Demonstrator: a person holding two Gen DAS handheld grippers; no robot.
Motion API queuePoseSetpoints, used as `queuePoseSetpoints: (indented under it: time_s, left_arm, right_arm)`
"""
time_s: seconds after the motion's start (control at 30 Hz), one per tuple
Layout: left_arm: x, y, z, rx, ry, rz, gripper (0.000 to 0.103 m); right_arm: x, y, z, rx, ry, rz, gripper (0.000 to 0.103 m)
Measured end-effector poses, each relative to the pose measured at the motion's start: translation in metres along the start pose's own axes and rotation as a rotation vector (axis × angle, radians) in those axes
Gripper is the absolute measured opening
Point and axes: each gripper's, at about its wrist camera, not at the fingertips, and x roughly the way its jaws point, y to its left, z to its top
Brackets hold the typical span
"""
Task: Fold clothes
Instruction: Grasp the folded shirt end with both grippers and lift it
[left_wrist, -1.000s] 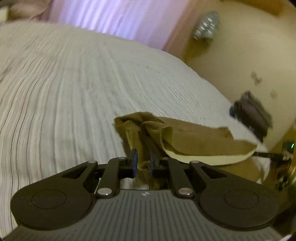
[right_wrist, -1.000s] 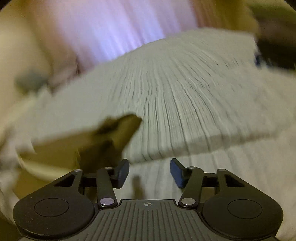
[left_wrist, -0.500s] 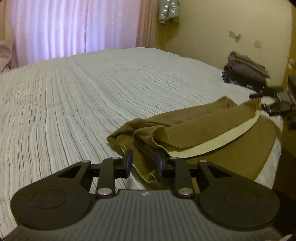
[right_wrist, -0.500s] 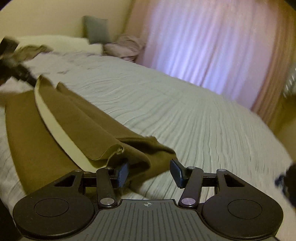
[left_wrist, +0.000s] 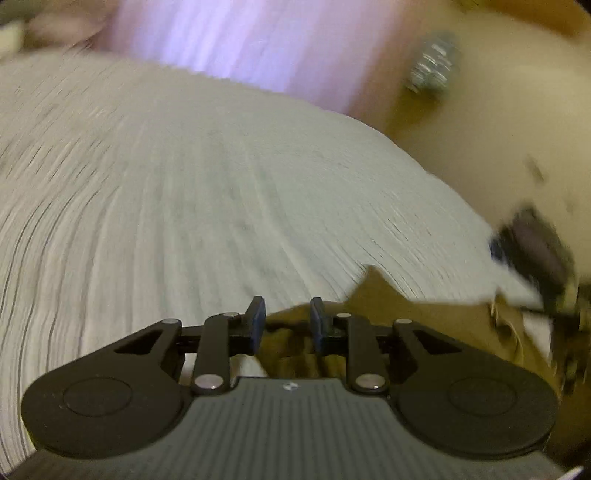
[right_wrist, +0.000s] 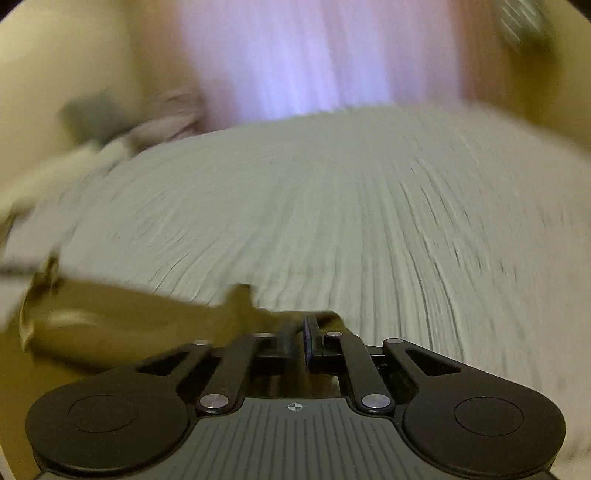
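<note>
Left wrist view, heavy motion blur. Left gripper (left_wrist: 284, 319) jaws stand at a narrow gap and are closing; brown cloth (left_wrist: 436, 317) bunches between and under the fingers, but I can't tell if the pads press on it. The cloth runs from the jaws toward the right, along the near right edge of the bed (left_wrist: 184, 221), which has a white ribbed cover. At the cloth's far right end something dark and blurred meets it, unclear what. Pink curtain (left_wrist: 258, 44) sits beyond the bed's far edge. A dark pile (left_wrist: 532, 243) lies near the bed's right edge.

Right wrist view, also blurred. Right gripper (right_wrist: 301, 341) jaws are closing, nearly together, with an edge of the brown cloth (right_wrist: 129, 317) pinched between the pads. From there the cloth stretches left along the bed's (right_wrist: 332, 206) near edge, with a paler inner face showing at its far left end. Curtain (right_wrist: 314, 55) is behind the bed's far edge, and blurred pillows (right_wrist: 92, 114) lie at the far left corner.
</note>
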Motion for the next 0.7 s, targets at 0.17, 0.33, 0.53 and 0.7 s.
queuePoseSetpoints:
  time_s: [0.17,0.33,0.53,0.7]
  left_arm:
    - [-0.018,0.005,-0.008,0.019,-0.009,-0.083,0.027]
    - [-0.021,-0.005,0.0,0.139,-0.019,-0.131,0.034]
    - [-0.007,-0.023,0.009,0.242,0.007,-0.201,0.044]
    - [0.014,-0.024,0.01,0.214,0.046,-0.241,0.041]
  right_arm:
    - [-0.015,-0.018,-0.011,0.103,-0.025,0.137,0.008]
    - [-0.032,-0.027,-0.01,0.099,-0.083,0.163,0.066]
    - [-0.036,-0.016,0.008,0.03,-0.093,0.224,0.069]
    - [-0.004,-0.013,0.011,-0.004,-0.001,0.257,0.037]
